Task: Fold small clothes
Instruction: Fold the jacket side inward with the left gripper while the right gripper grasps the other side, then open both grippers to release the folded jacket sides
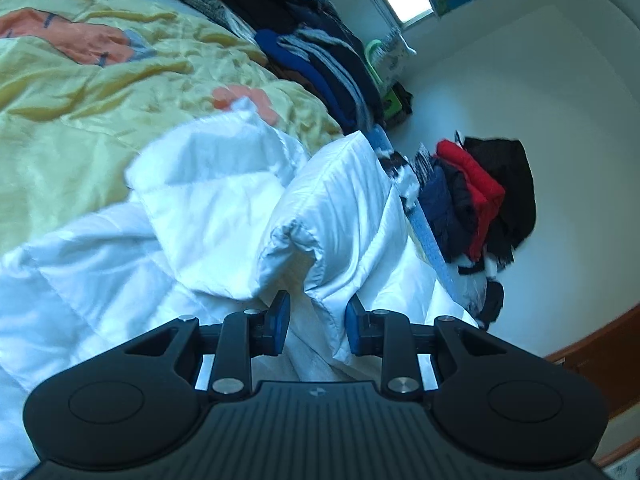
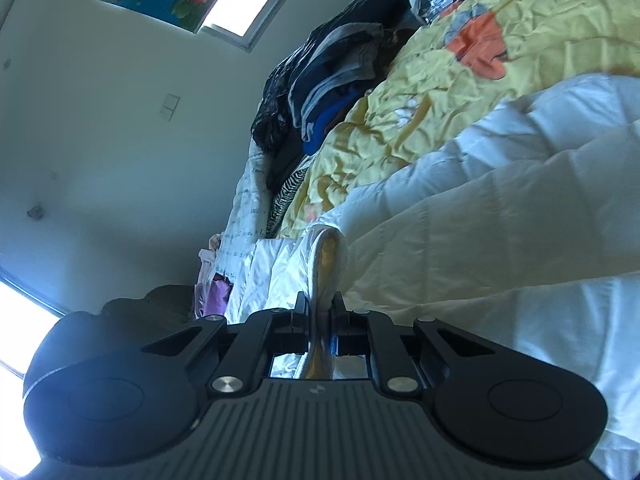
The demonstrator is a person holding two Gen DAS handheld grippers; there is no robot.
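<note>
Looking along the left gripper, its jaws stand a little apart with a fold of the white quilted jacket between them; the blue pads do not appear to press on the cloth, so I judge it free of the grip. This garment lies crumpled on the yellow bedspread, a cuffed sleeve bunched up just ahead, so the folding looks barely begun. Beyond it, piled dark clothes line the bed's far edge and a red and black heap lies on the floor, leaving open bedspread only to the left. From the right wrist view, the right gripper is pinched closed on an edge of the white jacket, lifted near the bed's side, where a wall stands close to the left.
</note>
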